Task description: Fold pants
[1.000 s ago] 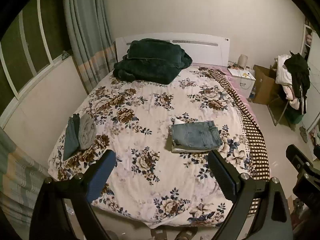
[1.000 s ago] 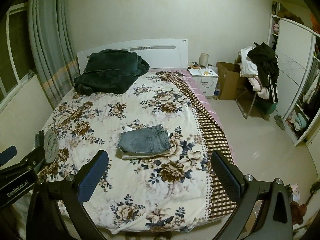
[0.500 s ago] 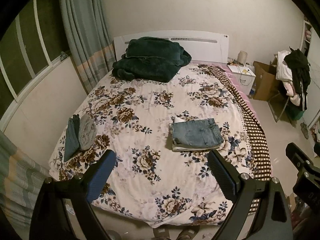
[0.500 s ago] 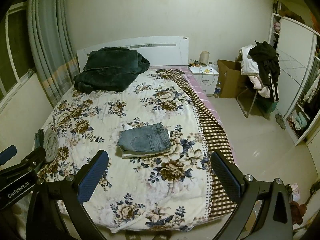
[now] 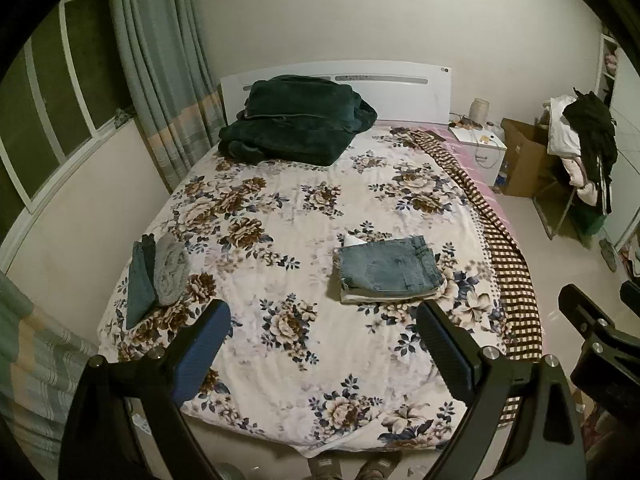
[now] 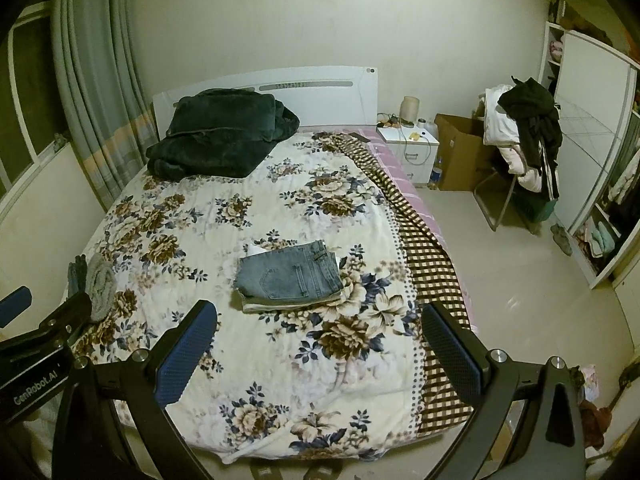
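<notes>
Denim pants point(image 5: 387, 265) folded rectangular on quilted floral bedspread point(image 5: 288, 216).

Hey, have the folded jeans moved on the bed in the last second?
No. The jeans sit on the same flower prints of the bedspread, on the same pale garment; only the camera view drifted slightly.

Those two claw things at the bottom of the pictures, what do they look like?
Each gripper, left gripper and right gripper, has a black angular frame with silver bolts and two flat fingers faced in blue dimpled pads. One body reads "GenRobot.AI" in white. No cables or sleeves show.
</notes>
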Available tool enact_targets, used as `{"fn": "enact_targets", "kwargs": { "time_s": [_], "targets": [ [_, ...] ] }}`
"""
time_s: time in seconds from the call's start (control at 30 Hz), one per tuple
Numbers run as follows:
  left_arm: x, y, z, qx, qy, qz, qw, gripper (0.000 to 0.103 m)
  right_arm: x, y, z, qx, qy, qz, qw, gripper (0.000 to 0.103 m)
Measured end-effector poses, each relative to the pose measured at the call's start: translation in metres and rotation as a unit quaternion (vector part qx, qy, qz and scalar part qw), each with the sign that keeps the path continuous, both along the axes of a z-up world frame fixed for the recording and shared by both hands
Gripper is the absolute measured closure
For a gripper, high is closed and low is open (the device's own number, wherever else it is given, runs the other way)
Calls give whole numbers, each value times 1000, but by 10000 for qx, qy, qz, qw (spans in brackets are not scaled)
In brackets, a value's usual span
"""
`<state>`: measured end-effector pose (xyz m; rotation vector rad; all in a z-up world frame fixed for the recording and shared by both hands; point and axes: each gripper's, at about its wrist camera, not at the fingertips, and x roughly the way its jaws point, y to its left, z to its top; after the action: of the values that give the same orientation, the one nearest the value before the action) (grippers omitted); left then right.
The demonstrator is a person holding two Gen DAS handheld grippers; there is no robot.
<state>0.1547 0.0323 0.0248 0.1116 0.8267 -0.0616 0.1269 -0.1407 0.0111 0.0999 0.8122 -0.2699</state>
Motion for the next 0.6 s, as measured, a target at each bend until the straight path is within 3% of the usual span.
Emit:
{"fn": "enact_targets", "kwargs": {
  "time_s": [0.6],
  "targets": [
    [4,-6,7,-27,-24,-62,10000,8,3,-3,0,-15,-2,21,10000,0]
  ]
}}
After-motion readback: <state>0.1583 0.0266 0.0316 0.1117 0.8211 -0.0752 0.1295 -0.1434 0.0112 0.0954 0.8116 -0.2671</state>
